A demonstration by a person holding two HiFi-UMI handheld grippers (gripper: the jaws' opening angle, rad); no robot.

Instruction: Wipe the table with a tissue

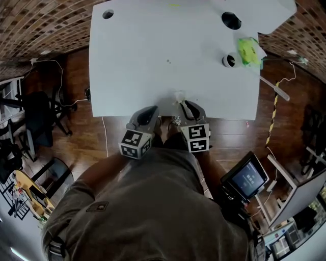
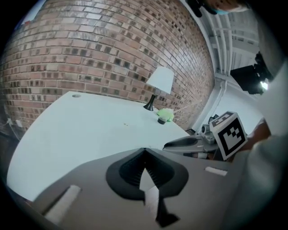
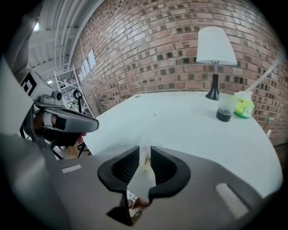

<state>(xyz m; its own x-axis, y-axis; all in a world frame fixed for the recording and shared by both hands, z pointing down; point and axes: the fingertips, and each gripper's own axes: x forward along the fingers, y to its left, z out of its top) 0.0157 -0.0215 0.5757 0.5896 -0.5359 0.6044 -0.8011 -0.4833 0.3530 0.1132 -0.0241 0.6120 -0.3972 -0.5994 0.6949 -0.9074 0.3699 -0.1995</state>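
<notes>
The white table [image 1: 127, 66] fills the upper head view. A small crumpled white tissue [image 1: 179, 96] lies near its front edge, at the tip of my right gripper [image 1: 184, 104]. In the right gripper view the tissue [image 3: 144, 159], stained brownish, sits in the narrow gap between the jaws of the right gripper [image 3: 145, 150], which stand slightly open. My left gripper [image 1: 152, 109] hovers at the table's front edge just left of it. Its tips meet in the left gripper view, so the left gripper [image 2: 144, 151] is shut with nothing in it. A few specks [image 1: 168, 61] dot the tabletop.
At the table's far right stand a lamp [image 1: 231, 20], a dark cup [image 1: 228, 60] and a green pack [image 1: 248, 51]. A cable hole [image 1: 108, 14] is at the far left corner. A chair [image 1: 41, 117] stands left and a small screen [image 1: 247, 179] right.
</notes>
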